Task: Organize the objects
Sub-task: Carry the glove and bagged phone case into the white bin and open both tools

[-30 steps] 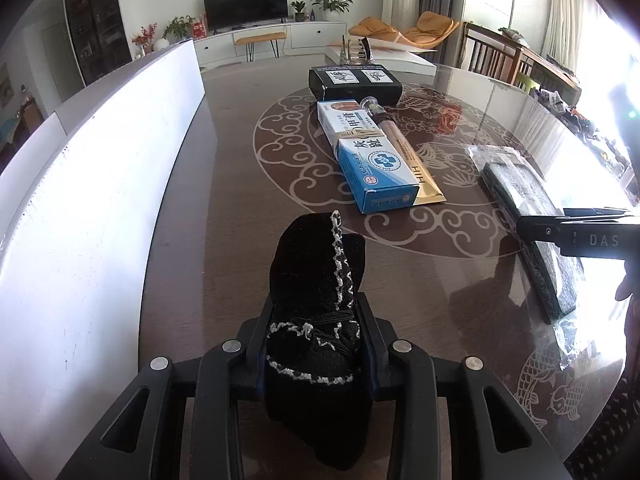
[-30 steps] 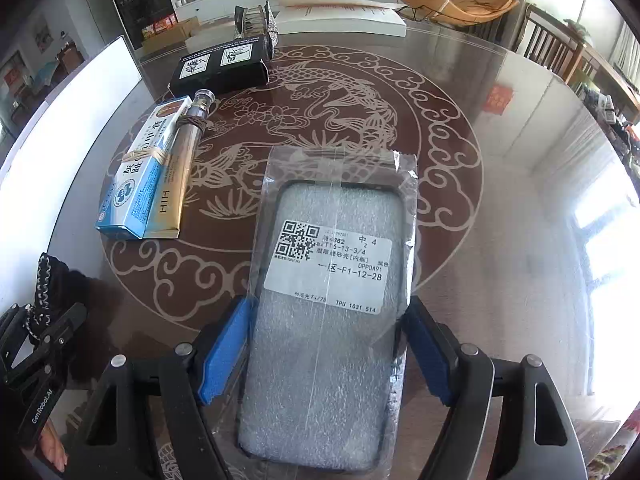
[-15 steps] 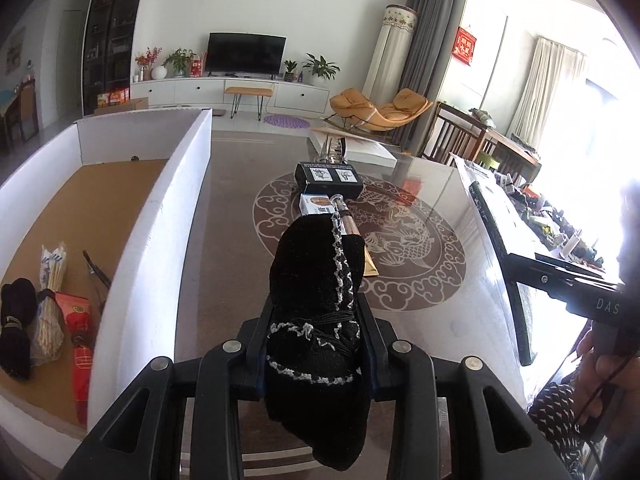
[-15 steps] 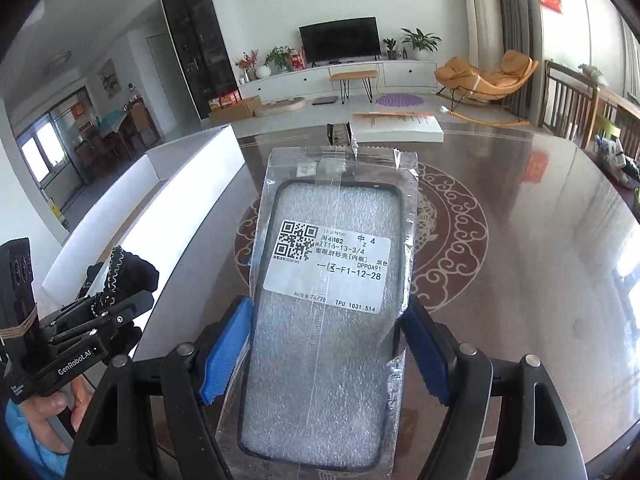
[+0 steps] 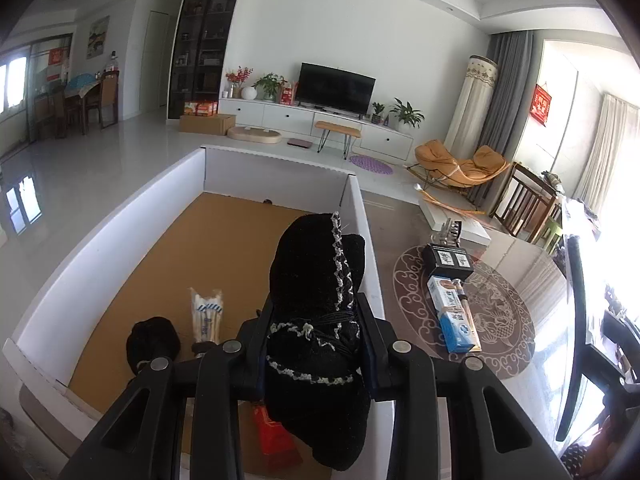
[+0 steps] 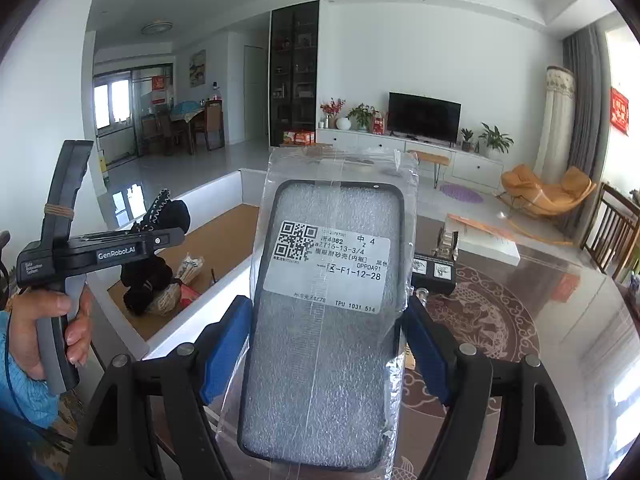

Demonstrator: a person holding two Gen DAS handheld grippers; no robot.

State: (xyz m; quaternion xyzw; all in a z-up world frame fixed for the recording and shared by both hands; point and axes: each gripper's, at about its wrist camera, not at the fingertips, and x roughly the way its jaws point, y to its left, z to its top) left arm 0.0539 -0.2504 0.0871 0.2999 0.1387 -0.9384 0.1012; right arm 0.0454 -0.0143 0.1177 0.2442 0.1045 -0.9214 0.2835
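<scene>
Both hands lifted off table toward box [image 5: 120,216] at 10 o'clock; left gripper [image 5: 316,344] pinching black sock [image 5: 316,280], right gripper [image 6: 328,344] clamping bagged phone case [image 6: 332,320]. Drop-off next, likely.

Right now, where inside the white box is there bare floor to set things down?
The white box has bare brown floor across its far half, up to the back wall, and along the left wall. The near end is crowded: a black bundle, a packet of sticks and a red packet lie there.
</scene>
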